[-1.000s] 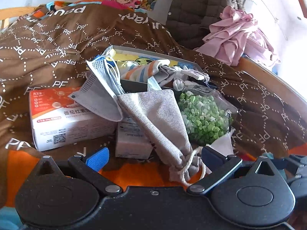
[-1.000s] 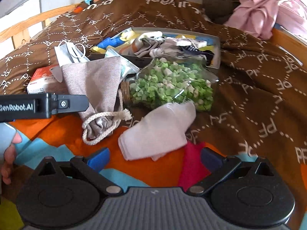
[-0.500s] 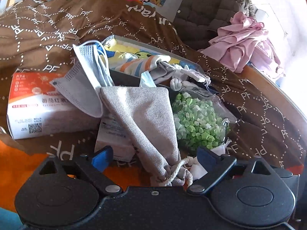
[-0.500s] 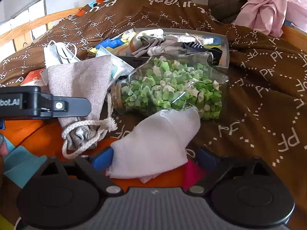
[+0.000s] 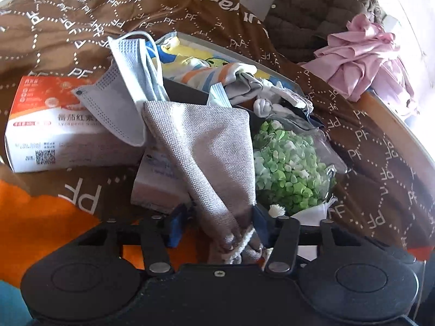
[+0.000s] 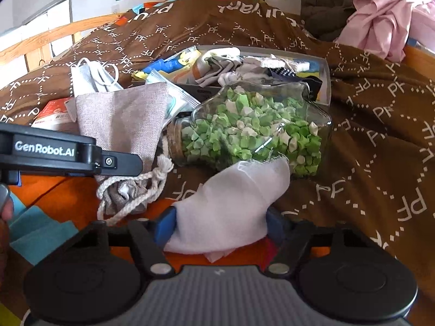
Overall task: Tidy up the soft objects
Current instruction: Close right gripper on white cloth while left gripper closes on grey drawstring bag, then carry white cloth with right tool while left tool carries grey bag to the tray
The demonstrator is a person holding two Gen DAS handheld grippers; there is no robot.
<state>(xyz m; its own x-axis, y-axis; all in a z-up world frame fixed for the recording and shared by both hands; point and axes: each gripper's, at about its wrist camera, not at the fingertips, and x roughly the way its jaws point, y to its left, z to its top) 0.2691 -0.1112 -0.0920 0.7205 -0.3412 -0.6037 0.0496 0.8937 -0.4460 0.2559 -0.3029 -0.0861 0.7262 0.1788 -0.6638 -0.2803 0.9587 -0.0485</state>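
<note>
Right wrist view has the right gripper [image 6: 220, 224] jaws closing around the white cloth [image 6: 231, 203] at 6 o'clock, the left gripper [image 5: 217, 220] closing on the drawstring pouch [image 5: 206, 157], and either pull could roll the jar [image 6: 252, 130] at 12.

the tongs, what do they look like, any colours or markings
Both tongs are black, with two round housings near the camera and thin linkage bars with silver pivot screws leading to blue pads. The right tongs have a ribbed grey centre plate; the left tongs have a plain black one. Seen from the side, the left carries white GenRobot.AI lettering.
</note>
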